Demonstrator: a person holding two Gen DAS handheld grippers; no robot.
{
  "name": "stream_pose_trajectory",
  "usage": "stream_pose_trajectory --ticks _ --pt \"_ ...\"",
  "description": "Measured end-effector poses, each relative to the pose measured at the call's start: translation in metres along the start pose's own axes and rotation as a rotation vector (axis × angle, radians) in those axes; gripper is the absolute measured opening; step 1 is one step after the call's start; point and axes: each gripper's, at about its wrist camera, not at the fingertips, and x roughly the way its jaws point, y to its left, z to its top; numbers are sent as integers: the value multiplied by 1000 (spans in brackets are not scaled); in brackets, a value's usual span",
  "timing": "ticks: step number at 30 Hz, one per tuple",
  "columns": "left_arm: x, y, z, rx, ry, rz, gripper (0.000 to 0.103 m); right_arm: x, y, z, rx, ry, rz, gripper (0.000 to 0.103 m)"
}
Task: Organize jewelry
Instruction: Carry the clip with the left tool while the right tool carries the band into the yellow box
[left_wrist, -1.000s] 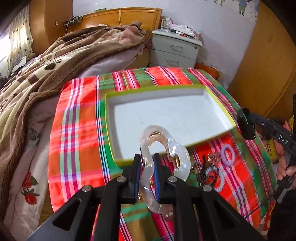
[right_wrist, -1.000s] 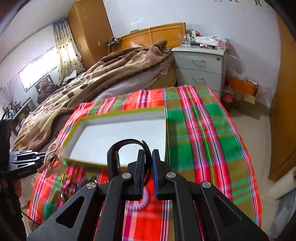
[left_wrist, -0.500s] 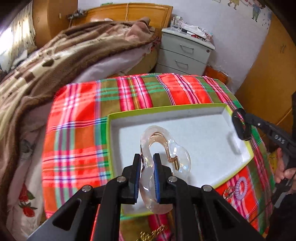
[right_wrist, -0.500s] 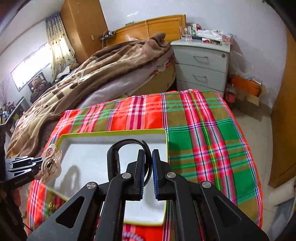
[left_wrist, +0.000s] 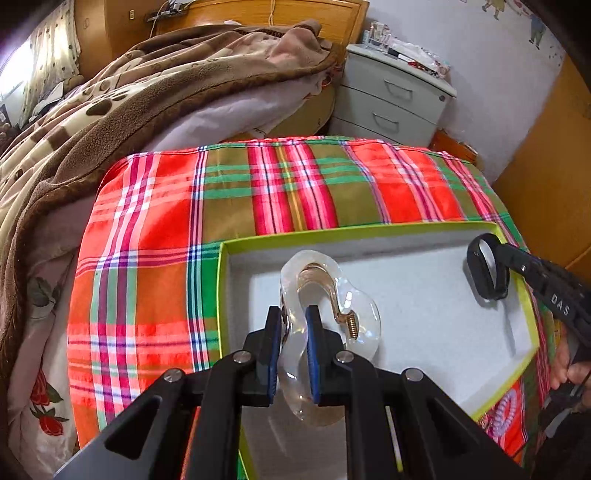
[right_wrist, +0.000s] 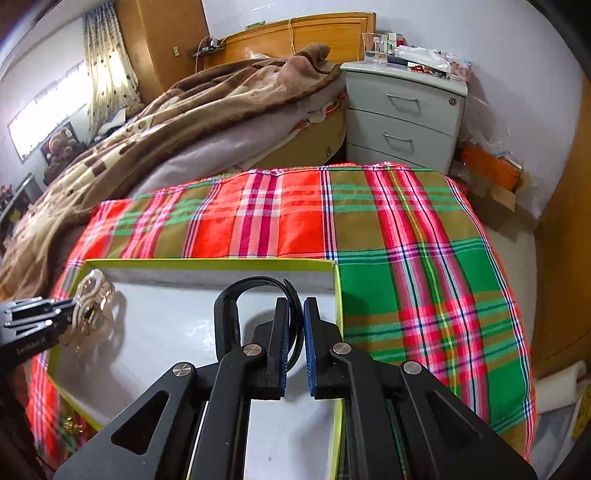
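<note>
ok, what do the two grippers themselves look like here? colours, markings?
Both match: matte black angular linkage arms with triangular cutouts and silver pivot screws, black fingers faced with blue pads. The left gripper carries small white lettering on its side in the right wrist view; the right gripper shows white "DAS" lettering. No sleeves visible.

My left wrist view looks steeply down along its fingers, close over the green-rimmed tray (left_wrist: 369, 230). My right wrist view does likewise from the tray's (right_wrist: 207, 263) opposite side. Both share the plaid cloth (left_wrist: 155, 229) and bed beyond.

Counted: one clear curved acrylic hair claw (left_wrist: 328, 332), one black band loop (left_wrist: 487, 271), one green-rimmed white-lined tray (left_wrist: 406, 229), two black grippers (left_wrist: 291, 354) (right_wrist: 293, 347).
</note>
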Motion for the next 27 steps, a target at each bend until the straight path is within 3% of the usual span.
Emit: stream_pose_trajectory --ticks 17,20,25,27 --pt "8 2 8 -29 6 3 15 13 1 1 -25 16 -46 8" --pt "8 3 8 -36 8 -1 26 13 0 1 -24 15 -46 8" --pt "2 4 8 -40 -5 -17 30 12 0 1 -18 9 -43 8" --pt "-2 4 8 -47 -16 -22 36 10 0 1 -11 1 -34 8"
